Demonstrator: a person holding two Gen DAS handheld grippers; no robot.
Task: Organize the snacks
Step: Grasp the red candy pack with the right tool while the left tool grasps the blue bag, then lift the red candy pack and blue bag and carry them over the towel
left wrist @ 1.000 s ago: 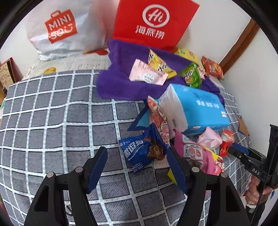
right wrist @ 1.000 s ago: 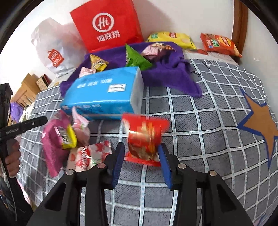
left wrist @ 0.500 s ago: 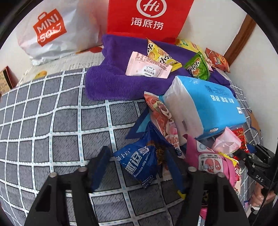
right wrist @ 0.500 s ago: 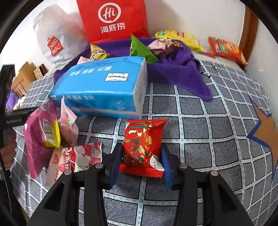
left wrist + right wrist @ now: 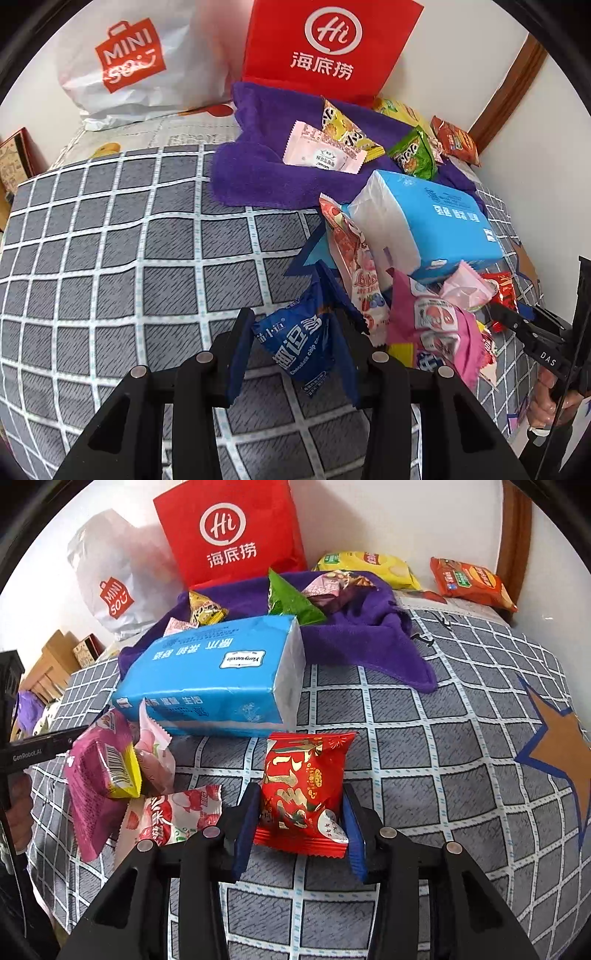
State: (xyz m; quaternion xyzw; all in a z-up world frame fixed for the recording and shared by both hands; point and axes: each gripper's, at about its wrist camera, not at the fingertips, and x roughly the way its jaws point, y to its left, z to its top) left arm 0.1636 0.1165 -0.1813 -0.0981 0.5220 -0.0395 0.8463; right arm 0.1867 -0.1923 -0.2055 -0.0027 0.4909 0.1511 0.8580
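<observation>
On the bed point(image 5: 424, 738), the tissue pack point(image 5: 221, 679) lay in front of the towel point(image 5: 369, 635), which carried several snack packets. Behind the towel I saw 2 bags point(image 5: 328, 51) standing against the wall. A heap of snack packets point(image 5: 122, 782) lay left of my right gripper point(image 5: 301, 823), and right of my left gripper point(image 5: 295, 347).

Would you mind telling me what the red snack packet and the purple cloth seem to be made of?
Red snack packet: likely glossy plastic film, judging by its sheen, gold print and crimped zigzag ends. Purple cloth: probably plush fleece or microfibre, matte, fuzzy and softly folded.
</observation>
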